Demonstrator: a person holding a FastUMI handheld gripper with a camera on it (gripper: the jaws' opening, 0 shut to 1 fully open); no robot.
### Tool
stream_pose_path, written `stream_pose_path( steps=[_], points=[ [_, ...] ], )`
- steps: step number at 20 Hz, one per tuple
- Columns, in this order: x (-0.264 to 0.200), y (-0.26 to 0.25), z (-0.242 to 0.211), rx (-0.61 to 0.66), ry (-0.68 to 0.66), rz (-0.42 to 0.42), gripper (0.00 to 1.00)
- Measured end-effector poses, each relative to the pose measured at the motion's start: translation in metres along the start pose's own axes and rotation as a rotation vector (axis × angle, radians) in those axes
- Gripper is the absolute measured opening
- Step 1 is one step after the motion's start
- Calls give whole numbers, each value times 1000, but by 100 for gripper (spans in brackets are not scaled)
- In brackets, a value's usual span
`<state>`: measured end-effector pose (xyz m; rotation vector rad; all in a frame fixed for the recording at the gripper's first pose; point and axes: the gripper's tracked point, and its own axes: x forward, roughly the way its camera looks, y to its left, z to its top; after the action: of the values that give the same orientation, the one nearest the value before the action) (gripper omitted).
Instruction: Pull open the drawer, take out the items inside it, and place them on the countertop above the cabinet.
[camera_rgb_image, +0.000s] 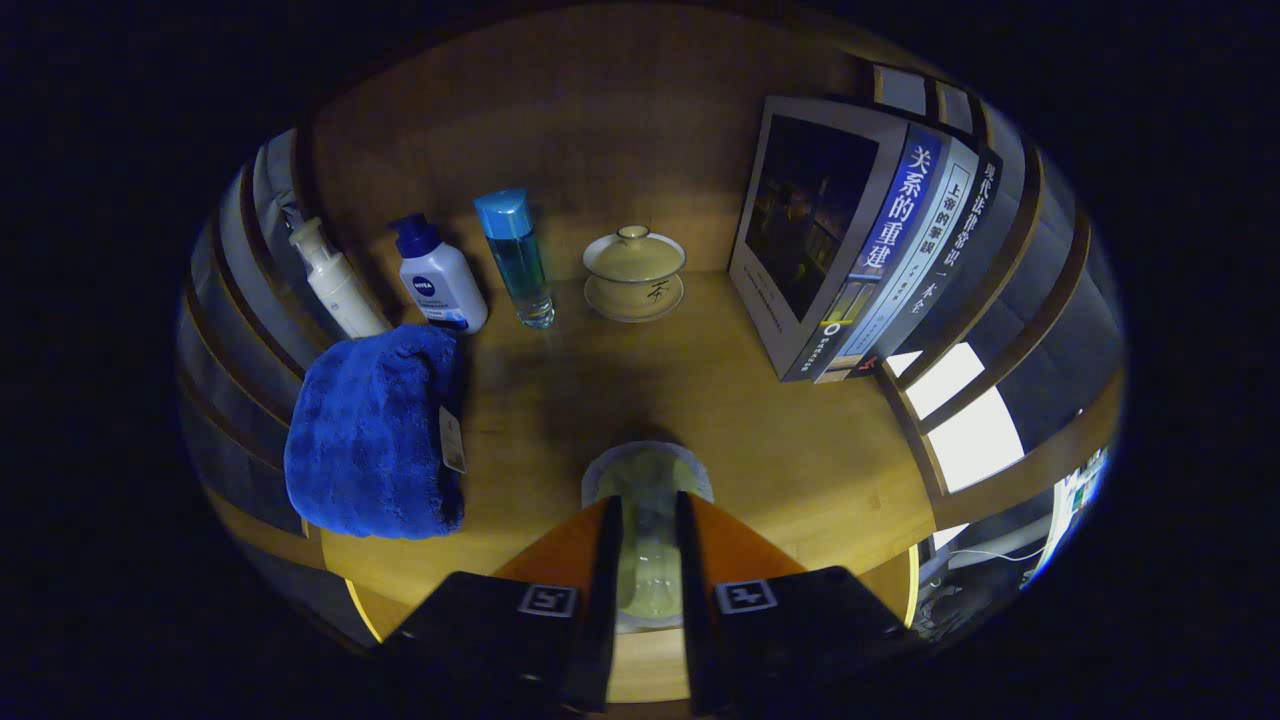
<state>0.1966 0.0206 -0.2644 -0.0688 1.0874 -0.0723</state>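
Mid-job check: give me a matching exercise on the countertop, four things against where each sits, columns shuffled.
Things:
1. translucent pale-green round container
2. fluffy blue folded towel
3. beige ceramic lidded teacup on saucer
4. clear bottle with blue liquid and blue cap

Places:
A. beside the row of upright books
B. between the fingers of the hand-held gripper
C. between the white bottle with dark-blue cap and the teacup
D. in front of the white pump bottle

Pairs: 1-B, 2-D, 3-A, 4-C
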Motion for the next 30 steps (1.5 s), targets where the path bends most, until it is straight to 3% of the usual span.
stream_pose_path(
  steps=[2,9,15,20,30],
  points=[
    [-1,5,1,7,-21,19,59],
    [-19,12,-1,69,-154,79,99],
    [-50,13,-7,112,-367,149,99],
    [-103,11,-28,178,-609,221,99],
    [-197,-19,-115,81,-820,138,98]
  ],
)
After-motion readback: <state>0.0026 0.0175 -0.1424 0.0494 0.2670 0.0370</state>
